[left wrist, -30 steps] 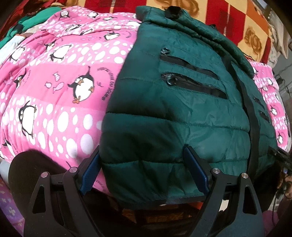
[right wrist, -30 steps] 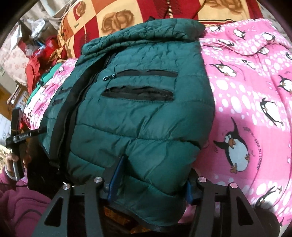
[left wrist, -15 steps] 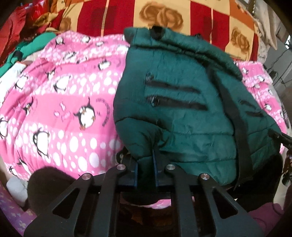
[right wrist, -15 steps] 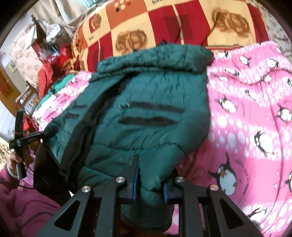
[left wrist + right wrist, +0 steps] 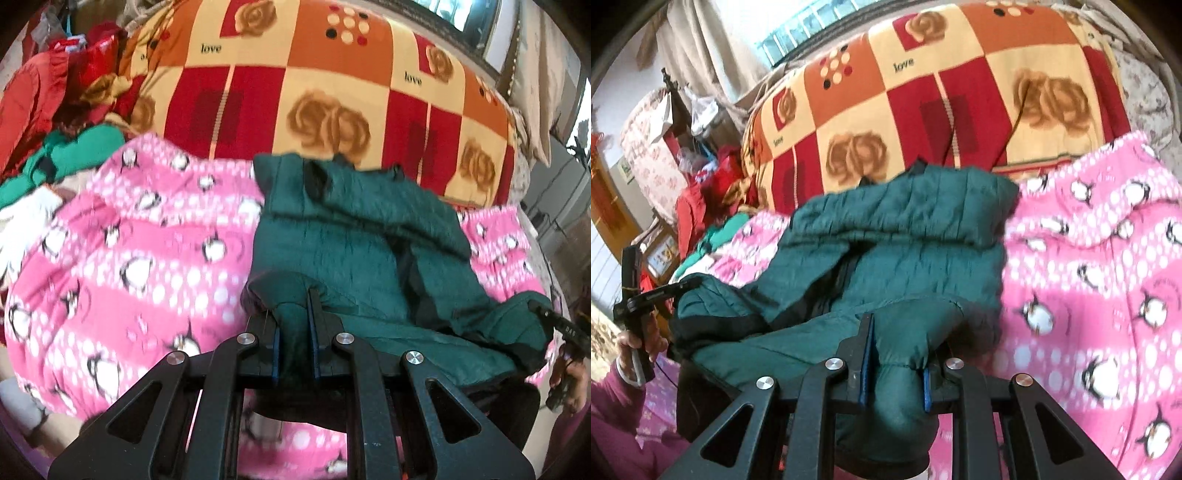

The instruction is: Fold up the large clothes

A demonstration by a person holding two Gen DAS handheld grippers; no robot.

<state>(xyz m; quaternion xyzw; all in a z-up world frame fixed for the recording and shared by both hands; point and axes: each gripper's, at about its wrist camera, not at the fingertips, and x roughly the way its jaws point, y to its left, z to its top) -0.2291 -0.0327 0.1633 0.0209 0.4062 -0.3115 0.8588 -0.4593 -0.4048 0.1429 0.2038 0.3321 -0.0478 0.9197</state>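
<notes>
A dark green quilted jacket [image 5: 354,236] lies on a pink penguin blanket [image 5: 140,266], collar at the far end. My left gripper [image 5: 294,314] is shut on the jacket's near left hem corner and holds it raised. My right gripper [image 5: 894,343] is shut on the near right hem corner of the jacket [image 5: 905,243], also raised. The lower part of the jacket bunches and lifts off the pink blanket [image 5: 1100,288]. The right gripper also shows in the left wrist view [image 5: 554,321], and the left gripper shows in the right wrist view [image 5: 661,291], each pinching the hem.
A red, orange and cream checked rose blanket [image 5: 317,92] is heaped behind the jacket. Red and green clothes [image 5: 55,122] pile at the far left. A curtain [image 5: 713,48] hangs behind. The person's purple sleeve [image 5: 613,413] is at lower left.
Both grippers closed on the jacket's near hem corners, then lifted and pulled back. The hem rose off the blanket and the pocket zips folded out of sight.
</notes>
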